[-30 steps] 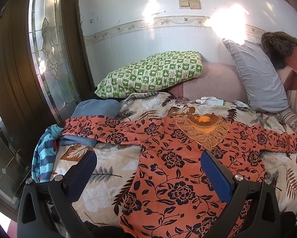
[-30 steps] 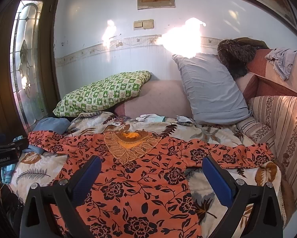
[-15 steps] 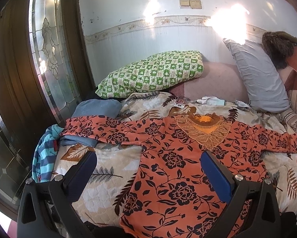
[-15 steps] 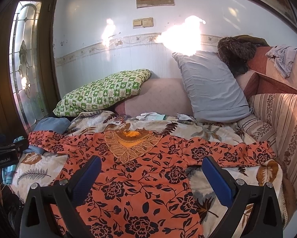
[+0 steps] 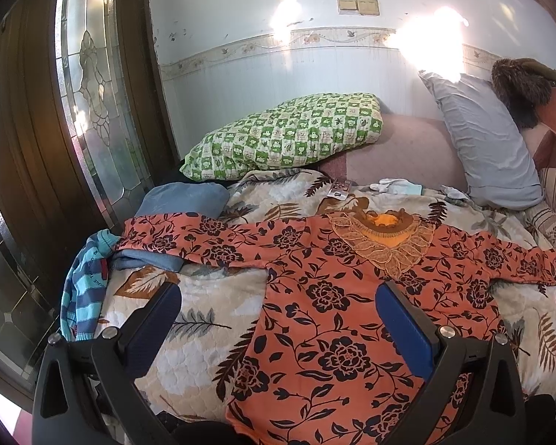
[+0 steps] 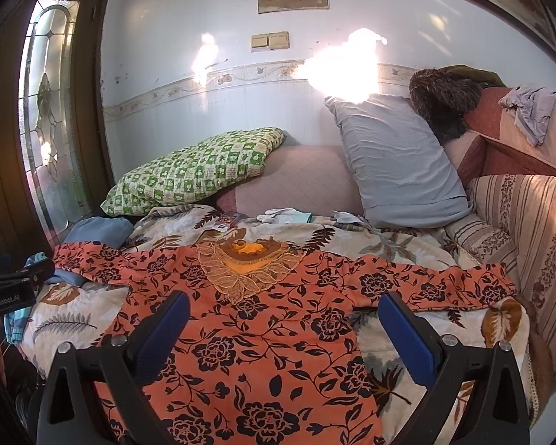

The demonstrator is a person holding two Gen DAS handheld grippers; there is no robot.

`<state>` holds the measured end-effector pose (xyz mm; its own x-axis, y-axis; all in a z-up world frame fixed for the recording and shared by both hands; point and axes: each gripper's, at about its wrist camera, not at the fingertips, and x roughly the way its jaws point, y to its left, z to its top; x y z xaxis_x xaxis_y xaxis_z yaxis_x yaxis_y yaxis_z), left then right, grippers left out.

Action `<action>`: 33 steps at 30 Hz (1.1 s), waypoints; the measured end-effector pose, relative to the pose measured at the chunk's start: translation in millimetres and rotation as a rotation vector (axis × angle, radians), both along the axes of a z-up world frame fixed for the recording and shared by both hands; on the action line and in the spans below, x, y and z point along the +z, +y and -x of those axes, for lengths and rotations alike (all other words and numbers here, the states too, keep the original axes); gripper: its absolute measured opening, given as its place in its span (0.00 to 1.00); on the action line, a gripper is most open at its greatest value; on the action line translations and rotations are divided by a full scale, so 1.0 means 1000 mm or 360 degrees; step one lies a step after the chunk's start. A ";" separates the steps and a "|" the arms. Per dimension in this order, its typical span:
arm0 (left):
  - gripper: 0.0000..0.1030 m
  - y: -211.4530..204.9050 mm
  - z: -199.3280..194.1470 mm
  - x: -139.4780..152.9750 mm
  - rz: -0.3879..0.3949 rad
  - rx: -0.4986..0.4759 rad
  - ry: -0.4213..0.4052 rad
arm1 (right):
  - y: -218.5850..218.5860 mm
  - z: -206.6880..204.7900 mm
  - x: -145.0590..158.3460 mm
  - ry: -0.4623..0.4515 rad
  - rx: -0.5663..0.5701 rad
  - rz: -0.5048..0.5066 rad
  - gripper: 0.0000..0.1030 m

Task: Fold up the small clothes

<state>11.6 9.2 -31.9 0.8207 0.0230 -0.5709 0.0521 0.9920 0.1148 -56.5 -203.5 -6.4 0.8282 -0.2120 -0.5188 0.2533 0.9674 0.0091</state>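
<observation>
An orange top with black flowers [image 5: 326,296] [image 6: 263,326] lies flat and spread on the leaf-print quilt [image 5: 211,307] [image 6: 66,307], both sleeves stretched out sideways and a gold lace collar [image 5: 385,241] [image 6: 248,267] at the far end. My left gripper [image 5: 278,315] hovers open above the top's left hem side and the bare quilt. My right gripper [image 6: 283,319] hovers open over the top's right half. Nothing sits between either pair of blue fingers. In the right wrist view the left gripper's body [image 6: 7,289] shows at the left edge.
A green checked pillow [image 5: 285,137] and a grey pillow [image 5: 486,141] lean at the back wall. A blue folded cloth [image 5: 181,204] and a striped blue garment [image 5: 88,289] lie at the quilt's left edge. Small white items [image 5: 396,187] lie beyond the collar. A striped sofa arm [image 6: 530,244] bounds the right.
Both grippers have risen or tilted up slightly, so the scene sits a little lower in view. The top has not moved and both stay open.
</observation>
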 end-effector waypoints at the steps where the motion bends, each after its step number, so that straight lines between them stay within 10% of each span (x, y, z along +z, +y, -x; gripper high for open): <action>1: 1.00 0.000 0.000 0.000 -0.0001 0.0000 0.0003 | 0.000 0.000 -0.001 0.0004 0.0001 0.0001 1.00; 33: 1.00 0.006 -0.027 -0.031 0.0005 -0.0005 0.0111 | 0.000 -0.028 -0.028 0.0129 -0.0023 -0.0060 1.00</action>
<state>38.3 14.8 -63.3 0.7790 0.0185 -0.6267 0.0629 0.9922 0.1075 -28.2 -204.0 -34.8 0.7800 -0.2028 -0.5920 0.2685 0.9630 0.0240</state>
